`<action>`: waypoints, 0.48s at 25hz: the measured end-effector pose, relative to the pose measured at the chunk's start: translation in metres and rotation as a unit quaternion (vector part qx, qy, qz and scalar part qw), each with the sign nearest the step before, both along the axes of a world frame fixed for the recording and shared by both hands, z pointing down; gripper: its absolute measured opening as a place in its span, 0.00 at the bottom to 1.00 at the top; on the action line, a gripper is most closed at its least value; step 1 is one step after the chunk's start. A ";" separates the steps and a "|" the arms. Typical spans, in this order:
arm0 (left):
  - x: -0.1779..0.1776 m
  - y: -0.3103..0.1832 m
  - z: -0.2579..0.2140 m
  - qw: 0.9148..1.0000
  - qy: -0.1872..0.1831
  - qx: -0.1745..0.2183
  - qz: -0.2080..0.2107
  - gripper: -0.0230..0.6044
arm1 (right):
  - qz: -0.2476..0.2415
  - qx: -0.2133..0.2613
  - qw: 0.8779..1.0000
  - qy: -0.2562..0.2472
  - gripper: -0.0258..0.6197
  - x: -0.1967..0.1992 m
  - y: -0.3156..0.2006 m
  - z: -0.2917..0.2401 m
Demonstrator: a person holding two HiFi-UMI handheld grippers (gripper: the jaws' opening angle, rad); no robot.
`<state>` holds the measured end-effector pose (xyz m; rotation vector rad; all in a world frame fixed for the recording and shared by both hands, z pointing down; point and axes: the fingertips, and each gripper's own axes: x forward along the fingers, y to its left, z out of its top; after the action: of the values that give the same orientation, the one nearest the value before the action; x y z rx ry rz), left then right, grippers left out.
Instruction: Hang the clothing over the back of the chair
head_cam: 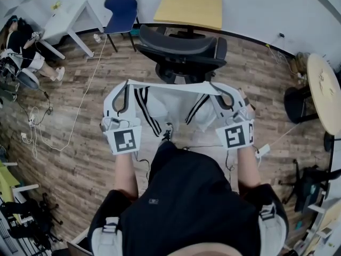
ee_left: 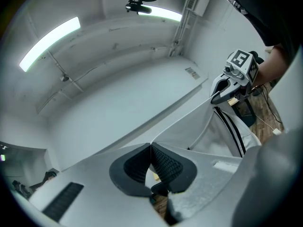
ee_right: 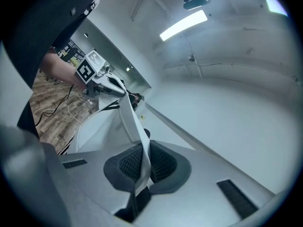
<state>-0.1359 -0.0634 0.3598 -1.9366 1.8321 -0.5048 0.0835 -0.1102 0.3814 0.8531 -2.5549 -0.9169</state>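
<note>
A white garment with black side stripes [head_cam: 170, 108] hangs stretched between both grippers, its waistband pulled taut. My left gripper [head_cam: 128, 85] is shut on the waistband's left end, my right gripper [head_cam: 214, 86] on its right end. A black office chair [head_cam: 181, 49] stands just beyond the garment, its back nearest to me. In the left gripper view the dark pads [ee_left: 163, 164] pinch the cloth edge, and the garment [ee_left: 222, 131] runs across to the right gripper [ee_left: 214, 98]. In the right gripper view the white band [ee_right: 142, 150] passes between the closed pads and leads to the left gripper [ee_right: 120, 92].
Behind the office chair stand a blue chair [head_cam: 121, 9], a yellow table [head_cam: 189, 7] and a white table [head_cam: 69, 20]. A round table [head_cam: 325, 92] is at the right. A person [head_cam: 21, 47] sits at the far left. Cables [head_cam: 80, 111] lie on the wood floor.
</note>
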 end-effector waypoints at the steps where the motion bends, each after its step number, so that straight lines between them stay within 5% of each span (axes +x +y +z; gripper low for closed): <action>1: -0.002 -0.004 -0.002 1.000 -0.001 0.001 0.000 0.04 | 0.001 0.004 1.000 0.001 0.04 -0.002 -0.002 -0.003; 12: -0.023 -0.063 -0.026 0.999 -0.019 0.025 0.027 0.04 | 0.029 0.035 0.999 -0.001 0.04 -0.021 -0.044 -0.027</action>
<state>-0.1589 -0.1267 0.3337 -1.9257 1.7470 -0.4712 0.0626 -0.1540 0.3544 0.9417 -2.4991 -0.9931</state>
